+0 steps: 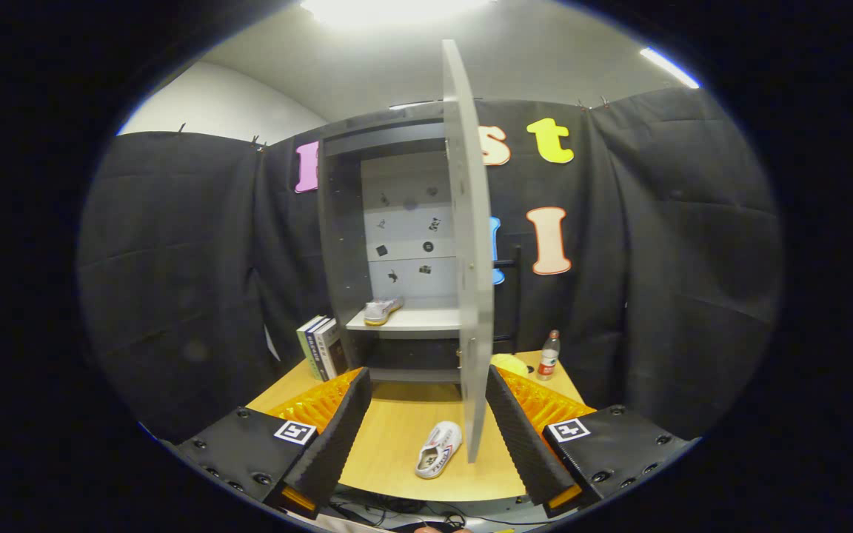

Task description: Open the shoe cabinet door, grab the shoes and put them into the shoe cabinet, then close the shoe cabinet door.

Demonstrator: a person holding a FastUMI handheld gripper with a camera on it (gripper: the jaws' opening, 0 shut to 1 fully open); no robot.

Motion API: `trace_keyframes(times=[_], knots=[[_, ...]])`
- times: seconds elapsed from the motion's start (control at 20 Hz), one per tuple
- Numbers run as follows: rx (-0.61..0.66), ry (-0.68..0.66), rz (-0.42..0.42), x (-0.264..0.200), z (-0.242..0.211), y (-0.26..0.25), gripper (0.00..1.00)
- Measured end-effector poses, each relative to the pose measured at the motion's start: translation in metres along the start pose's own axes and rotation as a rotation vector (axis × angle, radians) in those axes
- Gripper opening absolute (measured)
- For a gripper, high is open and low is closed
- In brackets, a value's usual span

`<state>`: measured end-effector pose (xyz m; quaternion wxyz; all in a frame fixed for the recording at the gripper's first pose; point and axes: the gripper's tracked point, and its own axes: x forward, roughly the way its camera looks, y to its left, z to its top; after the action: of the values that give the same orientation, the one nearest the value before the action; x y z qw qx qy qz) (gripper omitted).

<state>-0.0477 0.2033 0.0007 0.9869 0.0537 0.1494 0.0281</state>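
Cabinet door (469, 252) open; shoe (438, 448) on table

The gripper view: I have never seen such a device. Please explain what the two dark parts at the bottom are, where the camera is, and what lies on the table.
The picture comes from a fisheye camera mounted on a hand-held gripper, which a person carries; there is no robot arm. The two dark ridged parts at the bottom are its fingers, seen from behind. They stand wide apart and hold nothing.

Between the fingers, on the wooden table, lies a white shoe. Beyond it stands the cabinet with its door swung open, edge toward the camera. A second shoe already sits on the shelf inside.

Left of the cabinet stand some books; to its right are a bottle and a yellow object I cannot identify.
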Motion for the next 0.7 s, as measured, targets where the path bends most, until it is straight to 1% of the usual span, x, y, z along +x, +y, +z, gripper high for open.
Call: trace_keyframes(times=[0.05, 0.2, 0.35, 0.45, 0.55, 0.65, 0.7], knots=[[-0.006, 0.004, 0.011, 0.006, -0.003, 0.010, 0.98], [0.041, 0.025, 0.083, 0.030, -0.025, 0.052, 0.98], [0.080, 0.107, 0.108, 0.063, -0.063, 0.074, 0.98], [0.148, 0.140, 0.119, 0.083, -0.082, 0.087, 0.98], [0.178, 0.198, 0.108, 0.101, -0.109, 0.095, 0.98], [0.174, 0.256, 0.065, 0.122, -0.140, 0.091, 0.98], [0.176, 0.285, 0.057, 0.133, -0.158, 0.093, 0.98]])
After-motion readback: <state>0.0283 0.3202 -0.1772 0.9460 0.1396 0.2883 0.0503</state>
